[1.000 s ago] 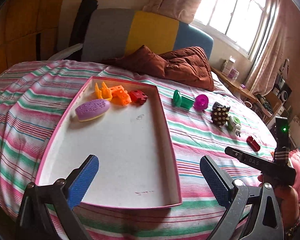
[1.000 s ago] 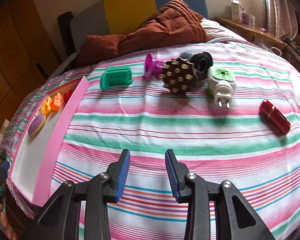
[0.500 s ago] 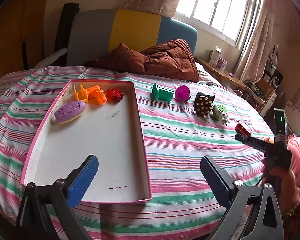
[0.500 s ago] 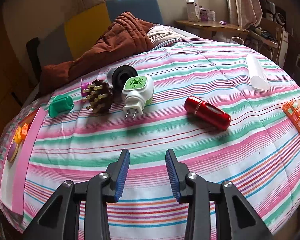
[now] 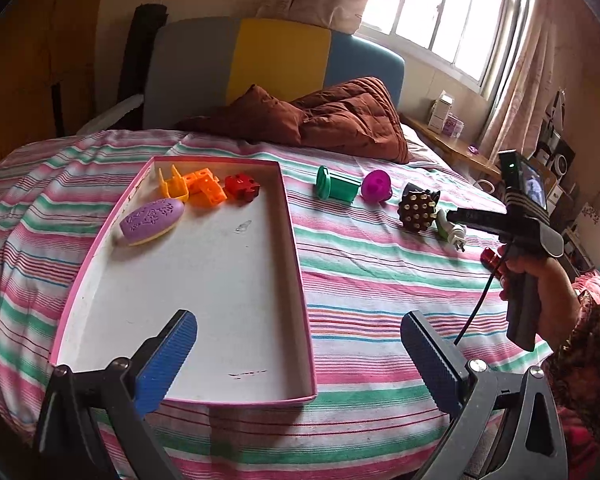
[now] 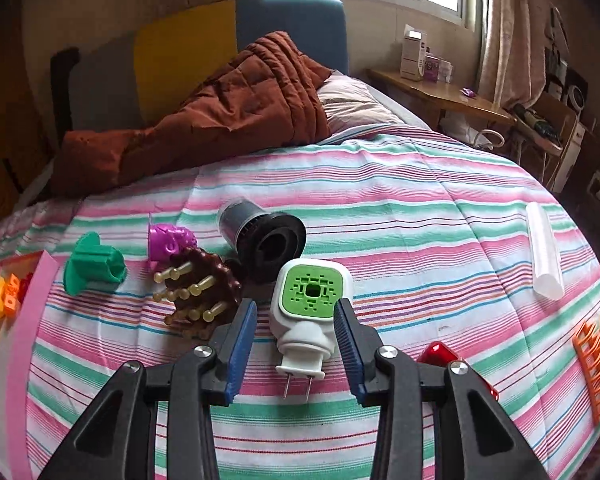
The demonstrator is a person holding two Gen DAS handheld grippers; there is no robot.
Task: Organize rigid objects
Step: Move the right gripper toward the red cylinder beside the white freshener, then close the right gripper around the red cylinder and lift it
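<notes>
Right gripper (image 6: 295, 330) open, straddling white-green plug (image 6: 309, 312) at centre frame — left gripper (image 5: 298, 350) open, bottom frame, over pink tray (image 5: 296, 264).

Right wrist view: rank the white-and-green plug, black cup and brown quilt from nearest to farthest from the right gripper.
1. White-and-green plug: between the open fingers of the right gripper.
2. Black cup: just behind the plug.
3. Brown quilt: far back, by the headboard.

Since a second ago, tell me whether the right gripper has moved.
Yes. The right gripper has moved forward over the striped bedspread and opened, so its jaws now straddle the white and green plug-in; earlier that lay far ahead.
</notes>
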